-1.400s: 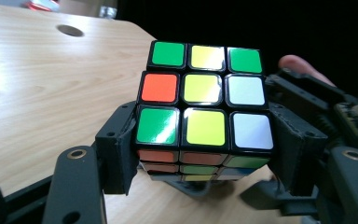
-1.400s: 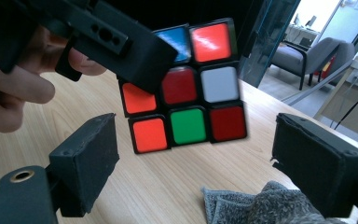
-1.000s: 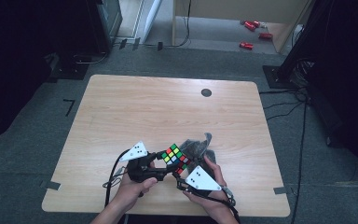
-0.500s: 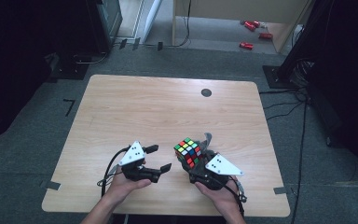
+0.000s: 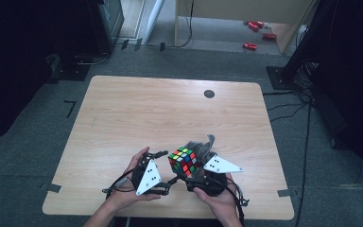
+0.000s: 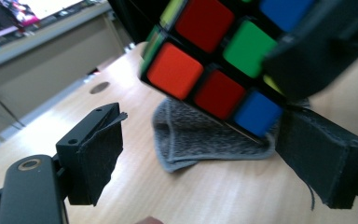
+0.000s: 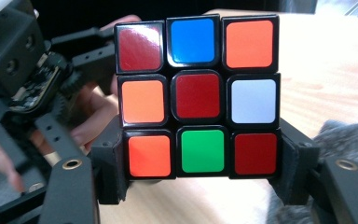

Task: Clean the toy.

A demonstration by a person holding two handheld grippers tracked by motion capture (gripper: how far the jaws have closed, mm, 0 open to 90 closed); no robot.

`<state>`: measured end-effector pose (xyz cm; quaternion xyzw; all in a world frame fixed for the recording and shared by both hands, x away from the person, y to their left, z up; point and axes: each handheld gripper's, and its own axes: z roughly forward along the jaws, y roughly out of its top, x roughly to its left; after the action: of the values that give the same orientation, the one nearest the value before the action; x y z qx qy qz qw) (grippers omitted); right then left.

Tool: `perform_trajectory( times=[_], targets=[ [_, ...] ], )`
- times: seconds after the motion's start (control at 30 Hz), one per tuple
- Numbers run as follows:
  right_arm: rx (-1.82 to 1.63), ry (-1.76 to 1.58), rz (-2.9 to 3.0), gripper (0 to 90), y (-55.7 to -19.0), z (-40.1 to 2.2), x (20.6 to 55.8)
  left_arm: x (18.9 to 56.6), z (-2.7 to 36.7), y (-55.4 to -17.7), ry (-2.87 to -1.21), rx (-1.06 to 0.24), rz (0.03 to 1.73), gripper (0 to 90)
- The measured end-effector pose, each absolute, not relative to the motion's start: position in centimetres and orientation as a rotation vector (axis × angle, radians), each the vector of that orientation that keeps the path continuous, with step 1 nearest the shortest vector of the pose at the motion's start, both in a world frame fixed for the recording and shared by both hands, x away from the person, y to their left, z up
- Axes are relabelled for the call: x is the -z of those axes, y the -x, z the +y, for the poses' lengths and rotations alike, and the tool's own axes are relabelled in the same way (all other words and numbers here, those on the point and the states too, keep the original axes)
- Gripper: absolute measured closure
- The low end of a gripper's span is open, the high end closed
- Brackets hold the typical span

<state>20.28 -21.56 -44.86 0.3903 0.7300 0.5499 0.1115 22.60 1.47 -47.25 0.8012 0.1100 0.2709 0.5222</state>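
A scrambled Rubik's cube (image 5: 183,161) hangs above the front of the wooden table (image 5: 170,113). My right gripper (image 5: 189,172) is shut on it. In the right gripper view the two pads clamp the bottom layer of the cube (image 7: 198,95), with the right gripper (image 7: 200,163) below it. My left gripper (image 5: 166,167) sits just left of the cube. Its jaws have just been opening, then closing a little. In the left gripper view the left gripper (image 6: 209,154) stands open, and a corner of the cube (image 6: 205,79) hangs above the gap, untouched. A grey cloth (image 6: 205,140) lies underneath.
The grey cloth (image 5: 203,144) lies crumpled on the table behind the cube. A black round grommet (image 5: 209,93) sits near the table's far edge. Red objects (image 5: 255,35) lie on the floor beyond. The person's hands are close to the front edge.
The left gripper let go of the cube, drew back to the left, then came close again with its jaws apart. The right gripper has lifted the cube a little.
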Motion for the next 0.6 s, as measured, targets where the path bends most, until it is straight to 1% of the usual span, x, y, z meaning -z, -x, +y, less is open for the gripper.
perform_trajectory(
  times=[0.3,0.43,0.47,0.5,0.57,0.6],
  targets=[
    [-1.622,-1.238,2.213,34.2,-20.32,-20.89,45.08,47.74,1.07,-22.05,-1.915,-0.772,0.166,16.7],
    [-1.621,-1.261,2.259,34.2,-20.51,-20.69,45.31,48.13,0.70,-21.85,-1.939,-0.794,0.134,17.1],
    [-1.621,-1.262,2.269,34.2,-20.51,-20.61,45.36,48.15,0.68,-21.80,-1.937,-0.800,0.131,18.8],
    [-1.623,-1.260,2.278,34.1,-20.53,-20.53,45.42,48.14,0.67,-21.76,-1.938,-0.797,0.128,23.2],
    [-1.626,-1.267,2.280,34.1,-20.55,-20.43,45.47,48.17,0.68,-21.66,-1.943,-0.790,0.120,28.3],
    [-1.629,-1.272,2.279,34.0,-20.59,-20.48,45.47,48.20,0.69,-21.63,-1.940,-0.795,0.120,29.2]
  ],
)
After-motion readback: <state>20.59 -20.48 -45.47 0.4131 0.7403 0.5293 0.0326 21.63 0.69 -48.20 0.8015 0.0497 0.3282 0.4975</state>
